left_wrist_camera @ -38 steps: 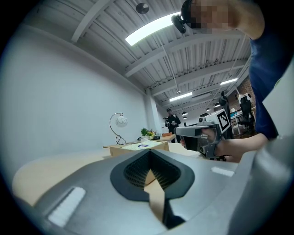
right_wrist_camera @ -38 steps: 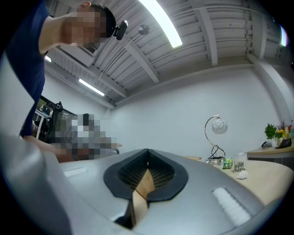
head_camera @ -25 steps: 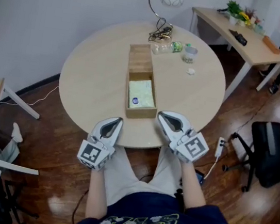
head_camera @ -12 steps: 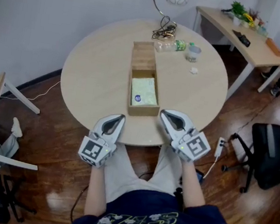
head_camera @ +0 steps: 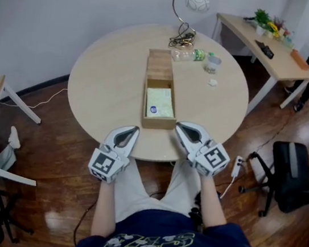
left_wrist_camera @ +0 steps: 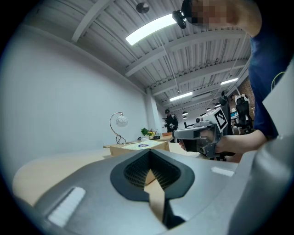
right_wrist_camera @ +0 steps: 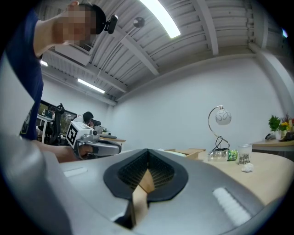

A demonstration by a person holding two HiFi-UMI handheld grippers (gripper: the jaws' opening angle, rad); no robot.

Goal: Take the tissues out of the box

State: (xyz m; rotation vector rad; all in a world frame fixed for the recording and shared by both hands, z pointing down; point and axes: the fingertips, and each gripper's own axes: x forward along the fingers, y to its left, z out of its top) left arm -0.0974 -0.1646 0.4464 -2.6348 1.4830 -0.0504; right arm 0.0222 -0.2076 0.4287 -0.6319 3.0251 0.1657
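**Both grippers empty at the near edge, tissues not yet touched**

Nearest to us, the left gripper [head_camera: 133, 130] and the right gripper [head_camera: 179, 127] sit over the near edge of the round table [head_camera: 105, 84], pointing level across it. Each gripper view shows its own jaws closed tip to tip with nothing between them. The right gripper lies just beside the near right corner of the box [head_camera: 158, 124]. The left one is a little further off, on the box's other side.

The long wooden box runs from the near edge toward the middle of the tabletop. Its near half is open, and the pale green pack of tissues [head_camera: 159, 102] lies flat inside. A wooden lid [head_camera: 159, 66] covers the far half.

Beyond the box, along the far edge, stand a lamp [head_camera: 191, 3], a bottle [head_camera: 191, 54] on its side and a cup [head_camera: 212, 63], with a small white scrap [head_camera: 213, 82] nearby.

We judge the task is at its start, in the approach. Next, one gripper needs to open, come over the open half, tip down into it and close on the pack. The other could steady the box wall.
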